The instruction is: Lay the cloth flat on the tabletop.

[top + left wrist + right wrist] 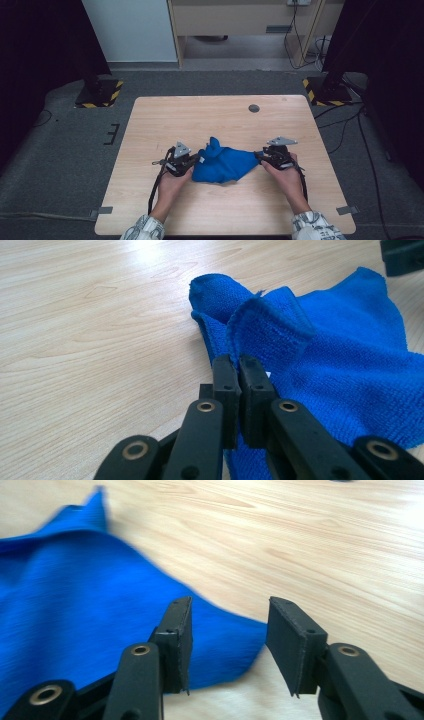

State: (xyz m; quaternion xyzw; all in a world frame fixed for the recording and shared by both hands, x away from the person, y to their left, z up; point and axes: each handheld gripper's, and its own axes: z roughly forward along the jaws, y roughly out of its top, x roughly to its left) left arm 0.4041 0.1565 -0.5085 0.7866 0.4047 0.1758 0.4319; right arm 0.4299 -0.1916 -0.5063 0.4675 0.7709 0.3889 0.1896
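A crumpled blue microfibre cloth (pixel 222 162) lies on the wooden table (pixel 225 115), a little in front of its middle. My left gripper (pixel 199 160) is at the cloth's left edge. In the left gripper view its jaws (pixel 239 365) are pressed together on a raised fold of the cloth (pixel 340 350). My right gripper (pixel 259 156) is at the cloth's right corner. In the right gripper view it (pixel 230 620) stands open, with the cloth's pointed corner (pixel 75 605) lying on the table below the gap and under the left jaw. The pads are not touching the cloth.
A small dark round cap (pixel 254 108) sits in the table top at the back right. Grey tape marks (pixel 105 210) lie on the floor by the front corners. Stand bases with yellow-black stripes (pixel 100 95) rest on the carpet behind the table.
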